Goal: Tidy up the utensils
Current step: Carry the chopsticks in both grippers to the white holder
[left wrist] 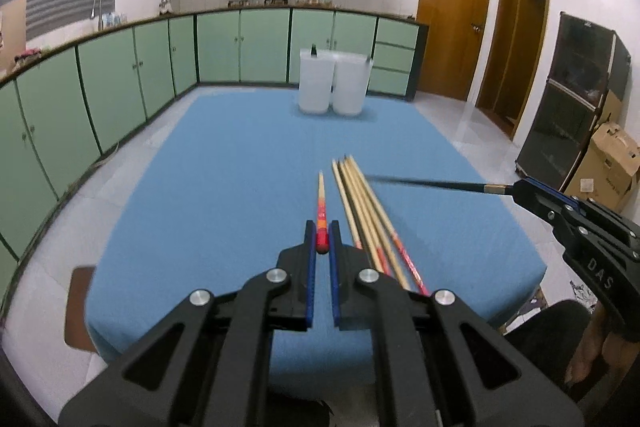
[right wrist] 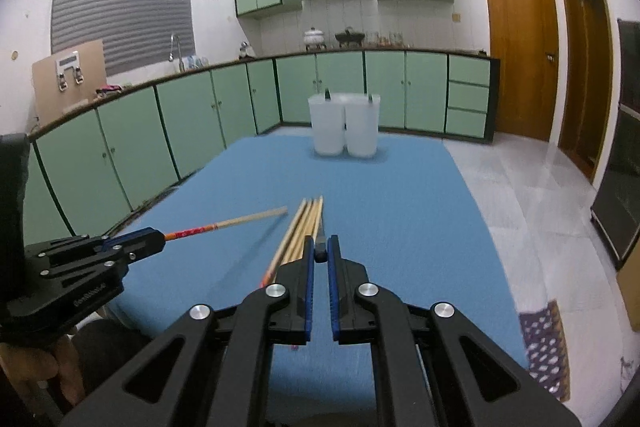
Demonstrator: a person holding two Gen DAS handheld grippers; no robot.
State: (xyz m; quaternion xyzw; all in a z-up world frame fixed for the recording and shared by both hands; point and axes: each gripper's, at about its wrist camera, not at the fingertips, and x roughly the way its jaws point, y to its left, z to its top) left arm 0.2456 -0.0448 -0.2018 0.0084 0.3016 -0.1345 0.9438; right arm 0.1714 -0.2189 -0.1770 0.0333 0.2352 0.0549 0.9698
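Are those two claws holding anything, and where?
Left gripper pinches a red-handled wooden chopstick at its red end; right gripper pinches a black chopstick near its gold-banded end.

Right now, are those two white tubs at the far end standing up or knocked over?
Upright: both white tubs stand side by side on the blue cloth, open tops facing up.

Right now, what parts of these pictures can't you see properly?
- Inside the two white containers: both views, their cloudy walls hide what they hold.
- The dark chopstick in the right hand-held gripper: blurred in the left wrist view; in the right wrist view, only its end shows between the fingers.
- Lower ends of the chopstick pile: both views, covered by gripper bodies.
- Countertop jars: too small.
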